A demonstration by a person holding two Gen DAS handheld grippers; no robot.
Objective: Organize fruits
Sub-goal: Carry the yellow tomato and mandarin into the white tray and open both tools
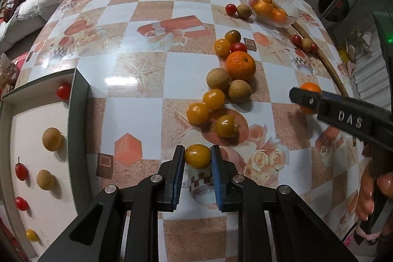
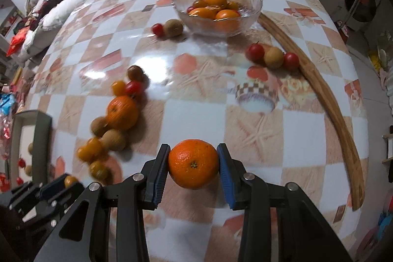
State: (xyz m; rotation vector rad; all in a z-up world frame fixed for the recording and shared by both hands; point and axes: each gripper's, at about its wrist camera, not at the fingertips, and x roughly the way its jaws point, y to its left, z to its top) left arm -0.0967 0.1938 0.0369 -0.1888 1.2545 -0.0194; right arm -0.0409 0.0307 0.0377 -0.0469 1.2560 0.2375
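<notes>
My left gripper (image 1: pixel 197 157) is shut on a yellow cherry tomato (image 1: pixel 197 156) just above the table. My right gripper (image 2: pixel 193 163) is shut on an orange (image 2: pixel 193 163), which also shows in the left wrist view (image 1: pixel 310 89). A loose pile of fruit lies mid-table: a bigger orange (image 1: pixel 240 65), brown longans (image 1: pixel 217 78), yellow tomatoes (image 1: pixel 213 99) and a red tomato (image 1: pixel 238 47). A glass bowl (image 2: pixel 255 4) at the far side holds oranges and small tomatoes. A white box tray (image 1: pixel 78 95) at the left holds longans and red and yellow tomatoes.
Two red tomatoes and a longan (image 2: pixel 273 57) lie beside a curved wooden strip (image 2: pixel 326 95) at the right. A red tomato and longan (image 2: pixel 173 28) sit left of the bowl. Clothes and bedding lie beyond the table's far edge.
</notes>
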